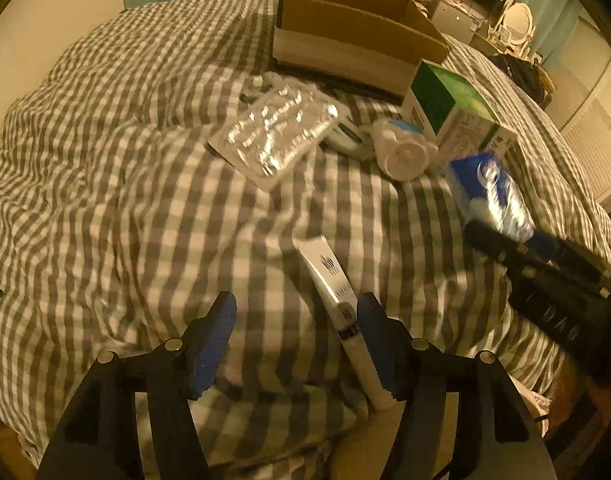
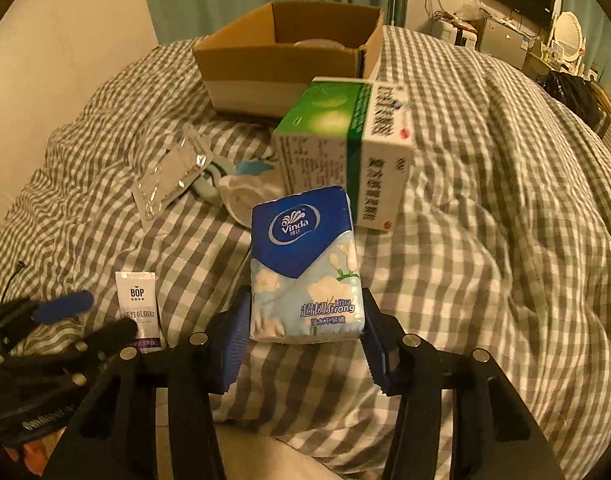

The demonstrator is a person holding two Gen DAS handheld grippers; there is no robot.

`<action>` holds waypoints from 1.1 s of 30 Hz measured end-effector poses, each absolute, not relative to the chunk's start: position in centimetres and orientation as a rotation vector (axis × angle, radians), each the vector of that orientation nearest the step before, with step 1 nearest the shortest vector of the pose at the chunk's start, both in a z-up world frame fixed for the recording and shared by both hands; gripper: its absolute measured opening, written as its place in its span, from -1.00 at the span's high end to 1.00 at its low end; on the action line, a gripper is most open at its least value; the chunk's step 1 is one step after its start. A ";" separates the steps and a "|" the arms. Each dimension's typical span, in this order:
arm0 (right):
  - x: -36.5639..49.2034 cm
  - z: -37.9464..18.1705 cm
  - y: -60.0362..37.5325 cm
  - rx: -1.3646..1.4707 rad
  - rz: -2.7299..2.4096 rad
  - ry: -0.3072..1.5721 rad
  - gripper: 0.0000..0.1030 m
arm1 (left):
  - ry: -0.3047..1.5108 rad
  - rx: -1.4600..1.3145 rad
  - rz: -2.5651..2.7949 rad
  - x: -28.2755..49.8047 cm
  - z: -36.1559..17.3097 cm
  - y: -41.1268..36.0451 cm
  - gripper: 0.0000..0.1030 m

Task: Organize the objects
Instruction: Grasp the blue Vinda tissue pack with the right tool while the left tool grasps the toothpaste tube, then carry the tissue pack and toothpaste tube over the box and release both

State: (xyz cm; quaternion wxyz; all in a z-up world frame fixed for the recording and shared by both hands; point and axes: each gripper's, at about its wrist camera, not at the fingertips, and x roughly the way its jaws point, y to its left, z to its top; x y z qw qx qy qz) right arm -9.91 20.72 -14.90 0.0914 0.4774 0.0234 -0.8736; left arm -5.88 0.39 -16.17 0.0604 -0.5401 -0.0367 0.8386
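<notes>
My right gripper [image 2: 305, 344] is clamped on the tissue pack [image 2: 303, 264], both pads against its lower sides, the pack standing up ahead of me above the checked bedcover [image 2: 485, 240]. My left gripper [image 1: 295, 338] is spread wide and holds nothing; the white tube [image 1: 337, 308] lies on the cover just inside its right finger, touching or nearly so.

The box [image 2: 281, 60] sits open at the far side of the bed, already with something pale in it. I judge the pack belongs there.

The risks as I see them: the pack is soft and I hold only its bottom end, so it may bend, sag or slip out on the way over. The green carton [image 2: 345, 148] stands right between me and the box; a low carry would knock it, and it sits on a soft, rumpled cover. The bottle [image 1: 401, 152] and the blister sheet [image 1: 273, 136] lie beside that path too. On the left, closing off-centre could just shove the tube aside.
</notes>
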 end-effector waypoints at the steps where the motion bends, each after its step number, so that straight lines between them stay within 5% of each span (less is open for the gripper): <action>1: -9.9 -14.6 21.1 1.411 -2.604 0.060 0.03 | -0.103 -1.639 2.528 -5.8 -16.4 0.8 -0.27; 7: -10.0 -14.0 22.0 1.396 -2.614 0.034 0.03 | 0.062 -1.620 2.504 -5.7 -17.0 4.1 -0.25; 8: -10.1 -14.0 22.1 1.395 -2.613 0.032 0.03 | 0.089 -1.614 2.492 -5.8 -17.2 4.6 -0.18; 10: -10.1 -14.0 22.3 1.392 -2.609 0.024 0.03 | 0.167 -1.610 2.452 -6.0 -17.8 5.7 0.41; 16: -10.0 -14.0 22.6 1.399 -2.606 0.013 0.03 | 0.137 -1.609 2.444 -6.1 -17.9 5.3 0.62; 33: -4.4 -2.2 23.9 1.097 -2.718 -0.051 0.03 | 0.030 -1.291 2.698 -8.1 -5.5 1.7 0.69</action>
